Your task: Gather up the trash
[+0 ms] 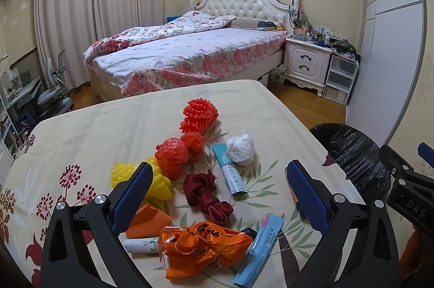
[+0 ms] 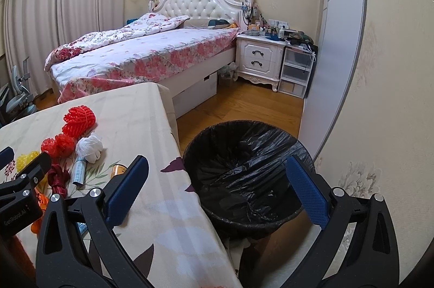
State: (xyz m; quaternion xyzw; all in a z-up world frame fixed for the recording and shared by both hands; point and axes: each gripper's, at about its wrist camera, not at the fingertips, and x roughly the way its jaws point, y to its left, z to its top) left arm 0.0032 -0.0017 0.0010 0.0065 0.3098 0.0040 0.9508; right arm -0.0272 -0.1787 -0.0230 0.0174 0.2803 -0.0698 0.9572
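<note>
Left wrist view: the left gripper (image 1: 218, 193) hangs above the counter (image 1: 89, 130), its blue fingers (image 1: 133, 195) spread wide and holding nothing. The trash lies between and beyond them on the floral cloth. At 12 o'clock from the gripper sits a red foam net (image 1: 199, 113); nearer, a red knotted bag (image 1: 176, 155). A white crumpled bag (image 1: 241, 148) lies at 1 o'clock, touching a teal tube (image 1: 230, 171). A yellow foam net (image 1: 157, 179) sits at 10 o'clock, partly behind the left finger. A dark red knotted cloth (image 1: 207, 195) lies at centre. An orange plastic bag (image 1: 200, 244) is at 6 o'clock, with a light blue packet (image 1: 260, 247) just beside it. The black-lined bin (image 1: 352, 152) stands at 3 o'clock, off the counter edge.

Right wrist view: the right gripper (image 2: 217, 190) hangs over the counter's edge and the bin (image 2: 244, 171), fingers (image 2: 306, 193) wide apart and empty. The bin holds only its black liner as far as can be seen. The left gripper's body (image 2: 19, 193) shows at 9 o'clock. A bed (image 2: 141, 51) stands at 11 o'clock.
</note>
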